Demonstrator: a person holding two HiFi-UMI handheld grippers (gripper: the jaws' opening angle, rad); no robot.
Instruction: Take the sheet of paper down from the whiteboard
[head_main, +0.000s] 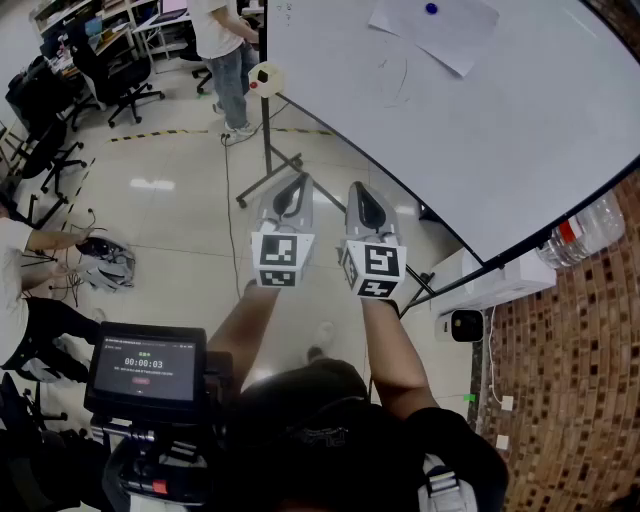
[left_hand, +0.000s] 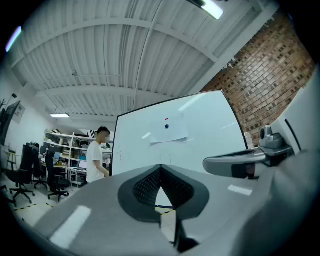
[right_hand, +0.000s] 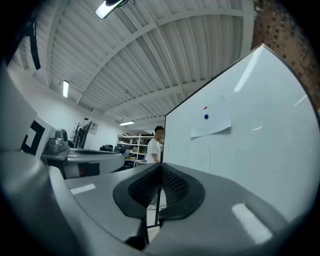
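A white sheet of paper (head_main: 435, 27) hangs on the whiteboard (head_main: 520, 130), pinned by a blue magnet (head_main: 431, 9). The same sheet (left_hand: 169, 128) appears in the left gripper view and the sheet (right_hand: 211, 120) in the right gripper view, some way ahead of both grippers. My left gripper (head_main: 290, 184) and right gripper (head_main: 362, 190) are held side by side in front of me, well below the paper and short of the board. Both are shut with nothing between their jaws; the left gripper (left_hand: 161, 169) and right gripper (right_hand: 160, 169) show closed tips.
The whiteboard stands on a metal stand (head_main: 268, 160) with feet on the tiled floor. A person (head_main: 225, 50) stands beyond the board's left edge near desks and office chairs (head_main: 120, 75). A brick wall (head_main: 570, 380) is at the right, with a water bottle (head_main: 585, 232).
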